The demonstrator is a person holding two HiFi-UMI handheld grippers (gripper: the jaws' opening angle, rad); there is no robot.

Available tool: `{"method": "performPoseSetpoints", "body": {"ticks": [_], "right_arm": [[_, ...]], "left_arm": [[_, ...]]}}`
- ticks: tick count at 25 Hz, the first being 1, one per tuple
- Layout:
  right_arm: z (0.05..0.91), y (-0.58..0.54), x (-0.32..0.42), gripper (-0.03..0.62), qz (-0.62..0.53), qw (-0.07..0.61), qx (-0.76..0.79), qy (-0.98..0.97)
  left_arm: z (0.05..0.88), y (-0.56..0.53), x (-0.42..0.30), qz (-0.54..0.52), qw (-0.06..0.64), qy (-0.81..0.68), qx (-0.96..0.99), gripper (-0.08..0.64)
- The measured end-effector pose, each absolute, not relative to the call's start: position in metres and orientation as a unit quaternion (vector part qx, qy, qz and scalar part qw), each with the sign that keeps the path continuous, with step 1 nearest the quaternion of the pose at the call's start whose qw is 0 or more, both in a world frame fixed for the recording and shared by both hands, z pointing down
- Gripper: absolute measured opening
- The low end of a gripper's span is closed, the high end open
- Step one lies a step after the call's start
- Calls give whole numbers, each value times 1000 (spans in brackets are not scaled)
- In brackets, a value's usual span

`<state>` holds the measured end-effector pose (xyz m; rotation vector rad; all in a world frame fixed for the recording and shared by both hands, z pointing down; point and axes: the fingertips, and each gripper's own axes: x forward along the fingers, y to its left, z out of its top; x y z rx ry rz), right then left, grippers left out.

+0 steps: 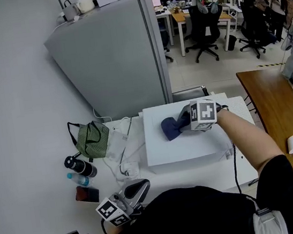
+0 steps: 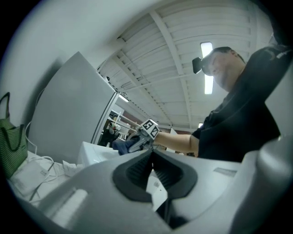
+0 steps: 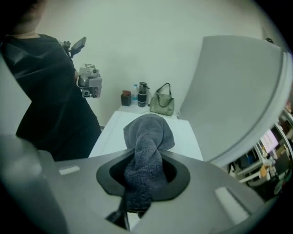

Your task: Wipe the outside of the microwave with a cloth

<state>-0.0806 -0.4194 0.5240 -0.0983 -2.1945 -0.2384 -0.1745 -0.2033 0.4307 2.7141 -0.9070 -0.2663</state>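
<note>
The cloth lies bunched on the white top of the microwave, fanning out toward 9 o'clock from the right gripper, whose jaws are clamped on its twisted tail; with only that tail held, a hard drag could likely pull it free, or the wad might wipe just a narrow strip; a long stroke toward 9 o'clock risks snagging the cables beside the microwave; the left gripper, jaws together and empty, hangs well apart at 7 o'clock.

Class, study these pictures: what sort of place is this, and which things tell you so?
Probably an office break corner: a fridge, a white microwave on a counter, and desks with swivel chairs behind.
</note>
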Motion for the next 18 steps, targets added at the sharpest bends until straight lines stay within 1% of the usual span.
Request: {"method": "performPoseSetpoints", "body": {"ticks": [2, 4, 6, 8, 11, 14, 16, 18], "right_arm": [[525, -397, -143, 74, -108, 446, -55, -887], [528, -386, -189, 74, -105, 448, -44, -887], [537, -386, -213, 74, -101, 466, -18, -879], [556, -392, -214, 74, -85, 496, 10, -864], [564, -412, -196, 73, -55, 500, 55, -862], [560, -410, -157, 72, -30, 505, 58, -861], [557, -406, -111, 72, -20, 515, 58, -855], [555, -413, -45, 72, -22, 529, 82, -844]], "left_arm": [[429, -191, -195, -94, 130, -313, 936, 3], [426, -178, -217, -94, 126, -313, 937, 3], [426, -165, -239, -95, 124, -314, 937, 3], [429, -154, -258, -102, 129, -314, 935, 3], [435, -147, -275, -108, 143, -305, 935, 3], [438, -146, -264, -105, 149, -288, 940, 3], [436, -144, -245, -98, 144, -280, 944, 3], [433, -145, -222, -92, 137, -280, 946, 3]]}}
